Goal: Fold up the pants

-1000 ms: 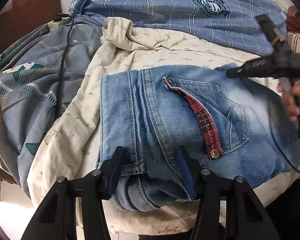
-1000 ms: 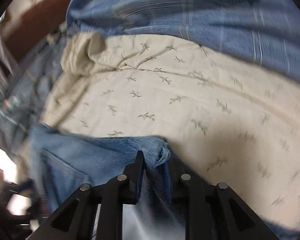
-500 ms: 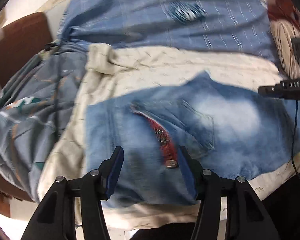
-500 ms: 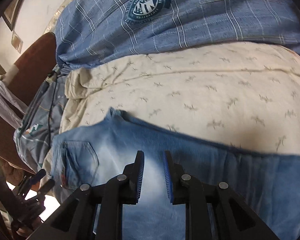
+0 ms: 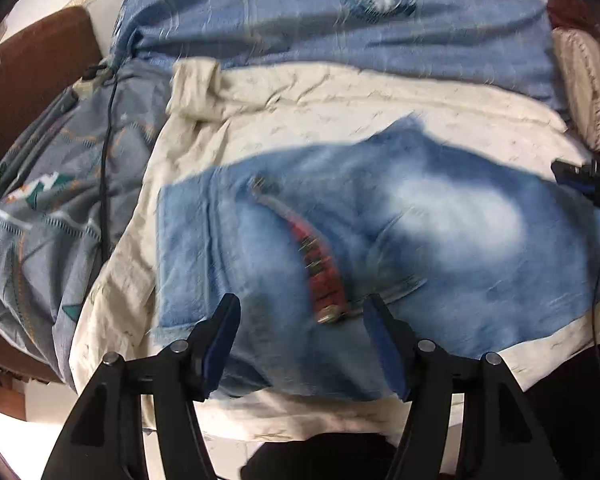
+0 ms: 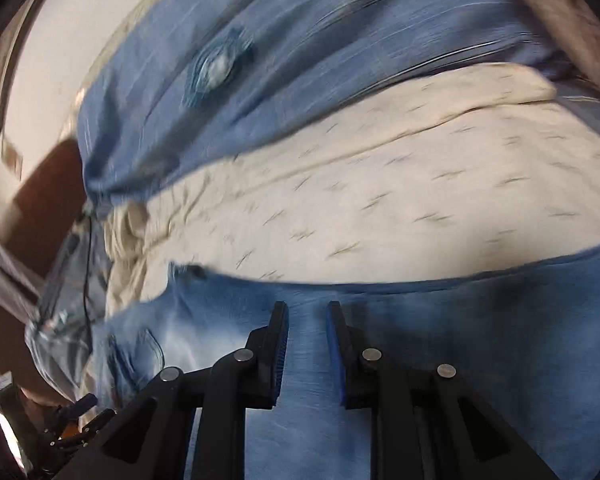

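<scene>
Faded blue jeans (image 5: 400,240) lie flat on a cream sheet (image 5: 300,120), waistband to the left, with a red-lined pocket flap (image 5: 320,264) showing. My left gripper (image 5: 300,320) is open and empty, hovering above the waist end near the pocket. My right gripper (image 6: 307,316) is open with a narrow gap, empty, above the jeans' leg (image 6: 460,340). Its tip shows at the right edge of the left wrist view (image 5: 580,180). Both views are motion-blurred.
A blue plaid blanket (image 5: 340,32) lies behind the sheet. A grey patterned quilt (image 5: 60,200) with a black cable (image 5: 106,160) hangs on the left. A brown headboard (image 5: 32,72) stands far left. A pillow (image 5: 588,92) lies far right.
The right gripper let go of the jeans' folded edge and opened slightly. The left gripper rose away from the waistband. The jeans now lie spread flat.
</scene>
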`<state>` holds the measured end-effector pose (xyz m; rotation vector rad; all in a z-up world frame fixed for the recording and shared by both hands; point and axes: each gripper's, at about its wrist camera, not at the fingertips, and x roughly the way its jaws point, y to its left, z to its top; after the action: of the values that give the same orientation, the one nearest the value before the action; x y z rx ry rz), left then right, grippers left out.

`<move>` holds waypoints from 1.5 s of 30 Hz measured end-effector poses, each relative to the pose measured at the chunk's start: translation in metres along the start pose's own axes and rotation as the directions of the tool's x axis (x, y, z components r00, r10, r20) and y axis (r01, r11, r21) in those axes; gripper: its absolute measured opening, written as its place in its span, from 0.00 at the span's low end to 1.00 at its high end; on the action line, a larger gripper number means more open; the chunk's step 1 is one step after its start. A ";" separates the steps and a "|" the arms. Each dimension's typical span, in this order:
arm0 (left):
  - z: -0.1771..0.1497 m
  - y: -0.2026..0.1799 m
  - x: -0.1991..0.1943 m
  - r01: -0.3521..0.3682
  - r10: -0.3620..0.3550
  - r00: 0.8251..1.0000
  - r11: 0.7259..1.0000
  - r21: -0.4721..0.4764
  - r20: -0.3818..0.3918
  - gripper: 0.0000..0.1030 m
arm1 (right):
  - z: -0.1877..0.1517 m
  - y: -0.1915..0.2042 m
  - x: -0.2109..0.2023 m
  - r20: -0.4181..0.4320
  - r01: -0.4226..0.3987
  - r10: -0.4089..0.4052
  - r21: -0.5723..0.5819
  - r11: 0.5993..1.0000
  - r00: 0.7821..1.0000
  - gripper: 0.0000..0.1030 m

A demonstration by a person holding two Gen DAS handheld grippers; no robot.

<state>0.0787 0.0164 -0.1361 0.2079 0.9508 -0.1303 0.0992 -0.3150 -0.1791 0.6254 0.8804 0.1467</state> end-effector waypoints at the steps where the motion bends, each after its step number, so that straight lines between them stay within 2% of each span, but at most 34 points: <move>1: 0.002 -0.006 -0.005 0.014 -0.014 1.000 1.000 0.020 0.023 0.64 | 0.000 -0.008 -0.011 0.006 -0.002 0.002 0.006 1.000 1.000 0.21; 4: 0.009 -0.028 -0.008 0.051 -0.054 0.998 0.997 0.066 0.046 0.65 | 0.000 -0.038 -0.040 0.012 0.032 -0.032 0.007 0.999 0.999 0.21; 6: 0.010 -0.045 0.003 0.063 -0.066 0.998 0.993 0.096 0.021 0.65 | 0.001 -0.062 -0.048 0.005 0.079 -0.079 0.032 0.996 0.997 0.21; 8: 0.007 -0.059 0.021 0.083 -0.079 0.996 0.988 0.127 -0.033 0.65 | 0.002 -0.093 -0.048 -0.016 0.133 -0.132 0.077 0.988 0.991 0.21; 9: 0.004 -0.065 0.032 0.072 -0.062 0.995 0.987 0.144 -0.072 0.65 | 0.002 -0.109 -0.047 -0.022 0.154 -0.153 0.099 0.983 0.988 0.21; 10: 0.001 -0.071 0.041 0.032 -0.017 0.996 0.984 0.177 -0.087 0.64 | 0.000 -0.127 -0.049 -0.022 0.146 -0.145 0.143 0.979 0.989 0.21; 12: -0.003 -0.079 0.038 -0.009 0.023 0.998 0.972 0.236 -0.056 0.65 | -0.004 -0.146 -0.060 0.001 0.091 -0.094 0.220 0.971 0.996 0.21; 15: -0.001 -0.083 0.027 0.014 0.002 0.998 0.972 0.233 -0.067 0.65 | -0.011 -0.157 -0.095 0.077 0.020 -0.041 0.251 0.968 0.996 0.21; 18: 0.007 -0.092 0.008 0.036 -0.032 0.999 0.974 0.225 -0.024 0.65 | -0.026 -0.167 -0.128 0.125 -0.081 0.048 0.278 0.957 0.991 0.24; 19: 0.010 -0.096 0.002 0.042 -0.043 0.999 0.971 0.236 -0.004 0.65 | -0.033 -0.169 -0.136 0.137 -0.111 0.073 0.293 0.950 0.988 0.26; 20: 0.014 -0.106 -0.005 0.058 -0.065 0.998 0.967 0.250 0.019 0.65 | -0.042 -0.169 -0.145 0.151 -0.138 0.095 0.308 0.941 0.984 0.35; 21: 0.017 -0.111 -0.006 0.071 -0.081 0.996 0.964 0.257 0.028 0.65 | -0.052 -0.172 -0.154 0.165 -0.160 0.111 0.323 0.933 0.980 0.52; 23: 0.025 -0.129 -0.009 0.100 -0.116 0.992 0.957 0.271 0.044 0.65 | -0.073 -0.177 -0.167 0.201 -0.194 0.125 0.371 0.908 0.972 0.74; 28: 0.036 -0.178 0.005 0.141 -0.159 0.987 0.939 0.314 0.033 0.65 | -0.111 -0.188 -0.176 0.256 -0.307 0.210 0.439 0.845 0.944 0.74; 34: 0.043 -0.214 0.027 0.211 -0.211 0.977 0.931 0.297 -0.033 0.65 | -0.126 -0.206 -0.154 0.276 -0.349 0.237 0.500 0.792 0.932 0.74; 38: 0.042 -0.230 0.032 0.250 -0.243 0.968 0.925 0.286 -0.060 0.65 | -0.123 -0.216 -0.141 0.274 -0.331 0.214 0.513 0.792 0.938 0.74; 45: 0.041 -0.269 0.034 0.275 -0.271 0.960 0.892 0.358 -0.062 0.65 | -0.111 -0.227 -0.125 0.270 -0.324 0.210 0.513 0.795 0.940 0.74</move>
<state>0.0766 -0.2551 -0.1725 0.4172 0.9581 -0.5705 -0.0938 -0.4958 -0.2762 1.2927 0.6265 0.0807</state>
